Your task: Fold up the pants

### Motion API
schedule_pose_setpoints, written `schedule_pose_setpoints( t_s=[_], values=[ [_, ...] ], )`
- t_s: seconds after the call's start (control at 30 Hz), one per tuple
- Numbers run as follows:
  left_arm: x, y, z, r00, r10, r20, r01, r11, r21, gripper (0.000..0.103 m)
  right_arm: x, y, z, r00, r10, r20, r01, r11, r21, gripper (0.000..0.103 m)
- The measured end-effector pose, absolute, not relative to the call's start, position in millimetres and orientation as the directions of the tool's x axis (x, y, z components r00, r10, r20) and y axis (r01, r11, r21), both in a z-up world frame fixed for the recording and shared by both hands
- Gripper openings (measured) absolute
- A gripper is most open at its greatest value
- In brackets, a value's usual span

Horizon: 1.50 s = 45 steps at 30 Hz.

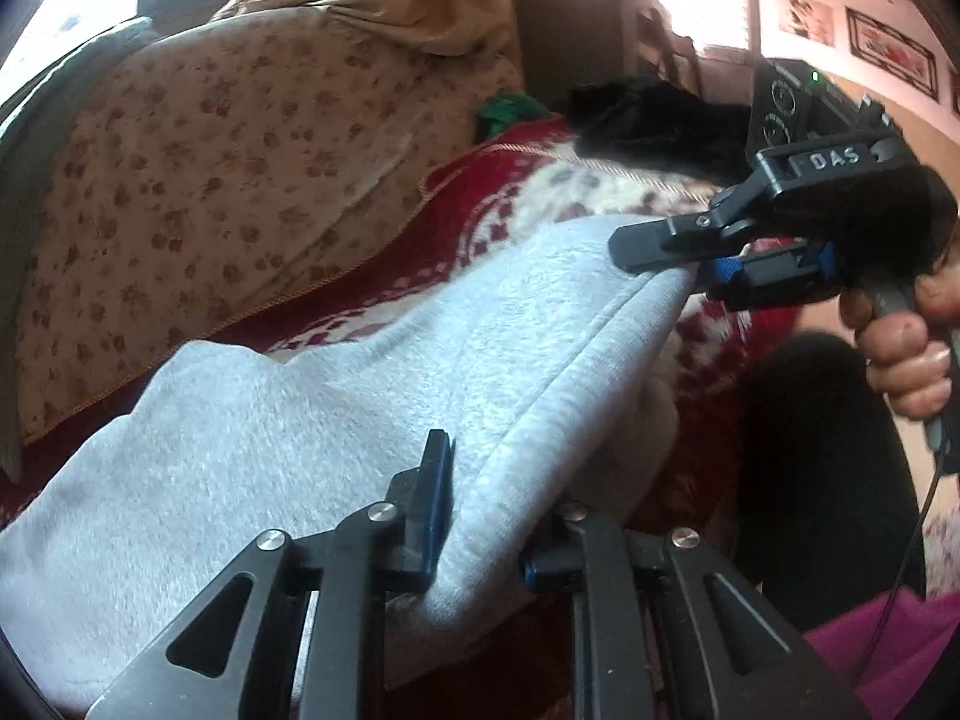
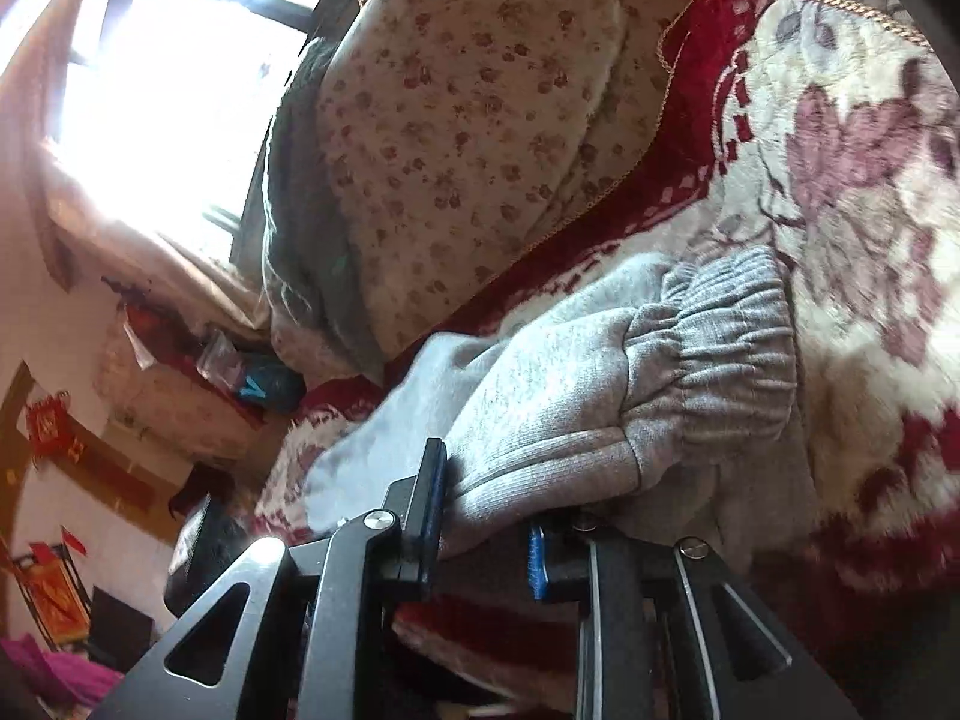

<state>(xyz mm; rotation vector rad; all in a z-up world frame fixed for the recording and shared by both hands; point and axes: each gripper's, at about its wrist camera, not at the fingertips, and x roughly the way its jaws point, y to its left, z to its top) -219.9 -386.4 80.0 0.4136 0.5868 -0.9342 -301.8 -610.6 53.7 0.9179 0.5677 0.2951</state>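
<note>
Holding the gray pants [image 1: 372, 396], both grippers pinch the cloth at the same time. The left gripper [image 1: 480, 546] has its two black fingers squeezed onto a thick folded edge of the pants, close to the camera. The right gripper [image 1: 684, 264] shows farther away in the left wrist view, and it is clamped on the same long edge of cloth, near its far end. That edge runs in a line from one gripper to the other and is lifted a little off the bed. A bare hand [image 1: 906, 342] wraps around the handle of the right gripper.

In the right wrist view, the right gripper [image 2: 486, 534] bites the soft gray cloth just below the ribbed cuff [image 2: 714, 360]. The cuff is bunched up with lots of little wrinkles, and a second cuff peeks out just behind it. The rest of the pants drapes down and away to the left.

The pants lie on a red and white blanket [image 2: 840, 150] with big purple flowers on it. Behind the blanket stands a cream cushion [image 1: 198, 180] with tiny brown flowers. A black fuzzy thing [image 1: 648, 126] sits on the far side of the blanket, and a bit of green cloth [image 1: 510, 111] pokes out beside it. A bright window [image 2: 168, 96] shines behind the cushion.
</note>
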Motion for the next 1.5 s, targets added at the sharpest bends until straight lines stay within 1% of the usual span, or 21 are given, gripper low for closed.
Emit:
schedule_pose_setpoints(
  t_s=[0.13,0.27,0.3,0.33,0.37,0.4,0.43,0.47,0.6,0.73,0.8,0.87,1.03,1.1,1.13,1.2,1.23,1.3,1.4,1.47,1.5],
  values=[
    [-223,-397,55,0.450,-0.600,-0.661,0.847,0.522,0.103,0.022,-312,-611,30,0.797,0.446,-0.408,0.079,0.592,0.802,0.024],
    [-219,-401,42,0.446,-0.586,-0.676,0.838,0.539,0.085,0.028,-305,-616,-8,0.739,0.435,-0.514,0.221,0.564,0.795,0.031],
    [-221,-400,43,0.444,-0.588,-0.676,0.841,0.534,0.088,0.035,-305,-617,-10,0.730,0.427,-0.534,0.236,0.576,0.783,0.037],
    [-221,-397,46,0.432,-0.594,-0.679,0.847,0.525,0.080,0.053,-307,-618,-8,0.728,0.420,-0.543,0.238,0.587,0.774,0.039],
    [-220,-393,52,0.412,-0.605,-0.681,0.853,0.519,0.056,0.062,-309,-618,-2,0.726,0.406,-0.555,0.237,0.609,0.756,0.045],
    [-219,-388,58,0.407,-0.613,-0.678,0.851,0.523,0.038,0.074,-312,-620,7,0.723,0.373,-0.582,0.248,0.646,0.722,0.061],
    [-216,-378,69,0.415,-0.619,-0.667,0.843,0.538,0.025,0.078,-315,-621,18,0.718,0.320,-0.618,0.268,0.693,0.670,0.069],
    [-215,-373,75,0.418,-0.625,-0.659,0.840,0.543,0.018,0.079,-319,-623,31,0.725,0.274,-0.632,0.272,0.730,0.628,0.079],
    [-190,-342,108,0.495,-0.600,-0.629,0.785,0.619,0.028,0.085,-321,-624,75,0.760,0.177,-0.625,0.231,0.825,0.515,0.086],
    [-136,-310,123,0.597,-0.505,-0.623,0.667,0.745,0.034,0.085,-283,-603,106,0.784,0.227,-0.578,0.073,0.891,0.448,0.096],
    [-101,-297,120,0.601,-0.473,-0.644,0.612,0.791,-0.011,0.085,-247,-581,110,0.774,0.286,-0.565,-0.029,0.907,0.420,0.096],
    [-67,-288,110,0.600,-0.415,-0.684,0.539,0.841,-0.037,0.085,-207,-560,103,0.746,0.305,-0.592,-0.079,0.923,0.376,0.096],
    [-20,-283,85,0.613,-0.307,-0.728,0.440,0.898,-0.007,0.085,-112,-524,71,0.650,0.326,-0.687,-0.118,0.935,0.333,0.096],
    [-9,-285,76,0.610,-0.270,-0.745,0.414,0.910,0.009,0.085,-84,-510,59,0.614,0.299,-0.730,-0.137,0.952,0.274,0.094],
    [-3,-286,69,0.601,-0.248,-0.760,0.397,0.918,0.014,0.085,-73,-504,52,0.595,0.287,-0.750,-0.149,0.957,0.248,0.090],
    [3,-285,60,0.586,-0.228,-0.778,0.381,0.924,0.016,0.085,-55,-496,36,0.544,0.303,-0.782,-0.168,0.953,0.252,0.064],
    [4,-285,58,0.581,-0.230,-0.781,0.379,0.925,0.010,0.085,-54,-496,33,0.536,0.339,-0.773,-0.180,0.941,0.288,0.059],
    [6,-284,56,0.580,-0.240,-0.778,0.379,0.925,-0.003,0.085,-58,-496,38,0.549,0.340,-0.763,-0.204,0.941,0.272,0.042],
    [9,-283,57,0.593,-0.250,-0.765,0.370,0.929,-0.017,0.085,-68,-499,45,0.571,0.337,-0.749,-0.220,0.941,0.255,0.035],
    [10,-280,55,0.589,-0.260,-0.765,0.364,0.931,-0.036,0.085,-72,-507,44,0.578,0.376,-0.724,-0.209,0.926,0.314,0.036],
    [11,-279,53,0.583,-0.266,-0.768,0.361,0.931,-0.048,0.085,-75,-512,43,0.579,0.411,-0.704,-0.207,0.910,0.360,0.040]
  ],
)
